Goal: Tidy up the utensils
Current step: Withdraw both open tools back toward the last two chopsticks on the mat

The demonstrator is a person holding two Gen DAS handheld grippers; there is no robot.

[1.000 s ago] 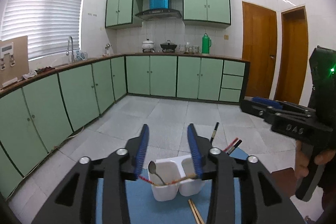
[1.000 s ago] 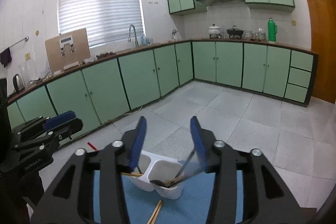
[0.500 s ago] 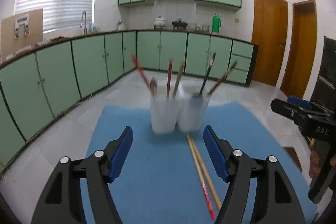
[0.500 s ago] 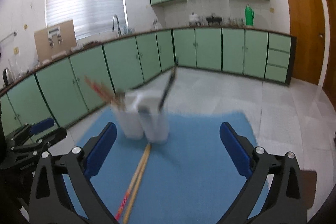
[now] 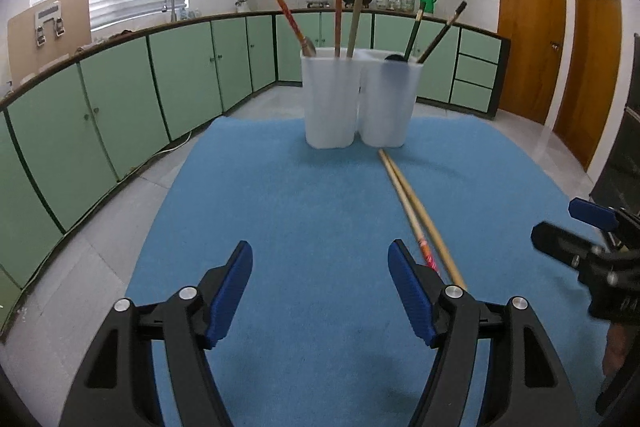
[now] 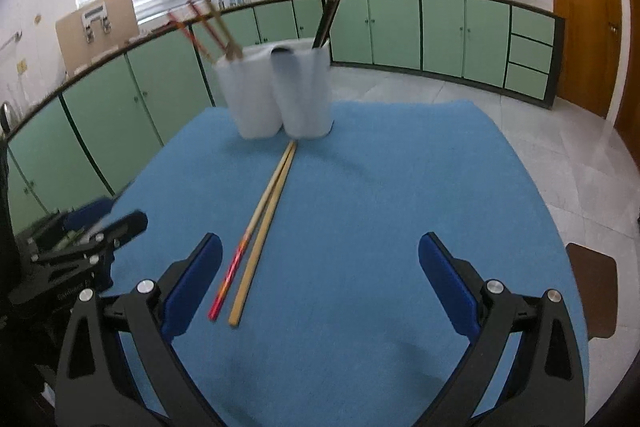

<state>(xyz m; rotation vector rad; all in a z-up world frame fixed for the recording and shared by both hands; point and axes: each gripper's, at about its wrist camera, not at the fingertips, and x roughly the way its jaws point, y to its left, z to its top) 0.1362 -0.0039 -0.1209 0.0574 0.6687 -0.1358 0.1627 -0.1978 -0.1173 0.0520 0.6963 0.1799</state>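
A white two-compartment holder (image 5: 360,103) stands upright at the far end of the blue mat (image 5: 312,211). It holds several chopsticks and a spoon; it also shows in the right wrist view (image 6: 276,95). Two loose chopsticks (image 5: 416,211) lie on the mat in front of it, one plain wood and one with a red end, also in the right wrist view (image 6: 260,227). My left gripper (image 5: 320,291) is open and empty low over the near mat, the chopsticks' near ends by its right finger. My right gripper (image 6: 320,283) is wide open and empty, the chopsticks by its left finger.
The mat covers a small table with floor tiles all around it. Green kitchen cabinets (image 5: 120,95) run along the left and back walls. Wooden doors (image 5: 532,43) are at the right. A brown stool seat (image 6: 592,287) sits by the mat's right edge.
Both grippers came down from above the holder to low over the near mat and opened wide. The holder now stands farther ahead, seen from the side.
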